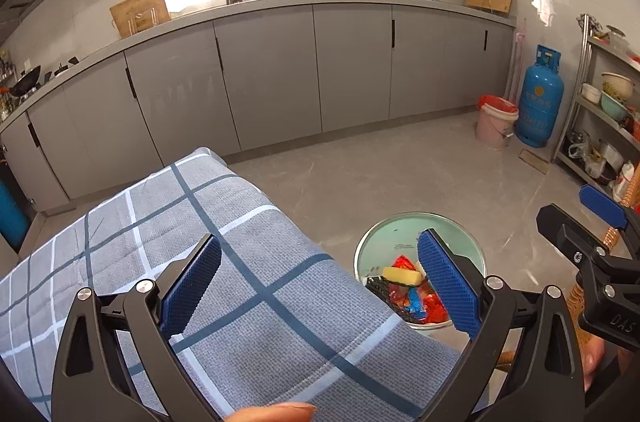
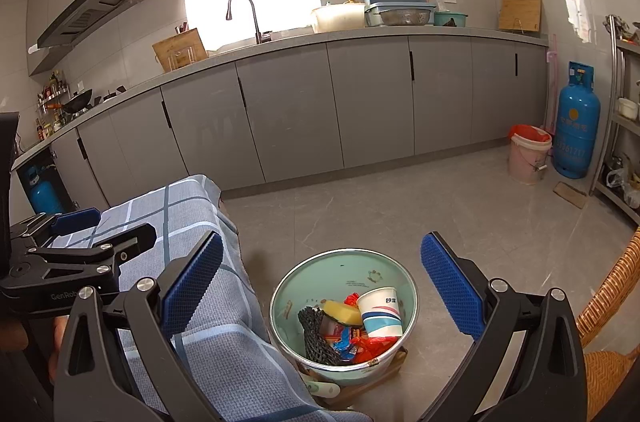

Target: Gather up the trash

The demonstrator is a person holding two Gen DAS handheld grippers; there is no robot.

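Observation:
A mint-green bin (image 2: 340, 274) with a metal rim stands on the floor beside the table's grey checked cloth (image 2: 208, 302). Inside lie a paper cup (image 2: 380, 310), a yellow sponge (image 2: 342, 312), a black foam net (image 2: 316, 334) and red and blue wrappers (image 2: 360, 342). My right gripper (image 2: 322, 241) hangs open above the bin, nothing between its fingers. My left gripper (image 1: 320, 240) is open over the cloth's (image 1: 240, 282) right edge, and its right finger covers part of the bin (image 1: 392, 234). The sponge (image 1: 402, 276) and wrappers (image 1: 428, 306) show there. Each gripper appears at the other view's edge.
Grey cabinets (image 1: 352, 62) run along the far wall. A pink bucket (image 1: 496, 122) with a red liner and a blue gas cylinder (image 1: 538, 98) stand in the right corner by a metal shelf (image 1: 608, 110). A wicker chair (image 2: 612, 286) is close on the right.

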